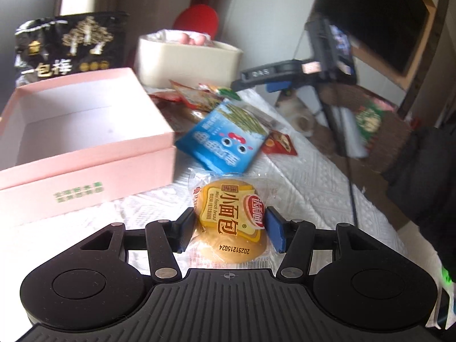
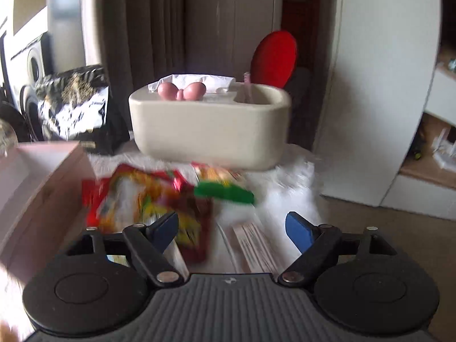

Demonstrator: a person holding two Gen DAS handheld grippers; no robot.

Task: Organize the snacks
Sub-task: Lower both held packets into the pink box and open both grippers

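Note:
My left gripper (image 1: pixel 230 228) is shut on a wrapped mini bread bun (image 1: pixel 228 213) with a yellow label, low over the white cloth. An open pink box (image 1: pixel 85 131) stands to its left, empty inside. A blue snack packet (image 1: pixel 225 142) and red packets (image 1: pixel 188 94) lie beyond the bun. My right gripper (image 2: pixel 231 229) is open and empty, hovering over blurred red and yellow snack packets (image 2: pixel 148 199) and a green one (image 2: pixel 225 192). It also shows in the left wrist view (image 1: pixel 285 77), at the far right above the table. The pink box's corner (image 2: pixel 42 188) is at the right wrist view's left.
A cream tissue holder (image 2: pixel 211 131) with a pink bow stands at the back; it also shows in the left wrist view (image 1: pixel 188 62). A black and gold bag (image 1: pixel 71 45) stands behind the pink box. The table's right edge (image 1: pixel 327 188) drops to the floor, where a tripod stands.

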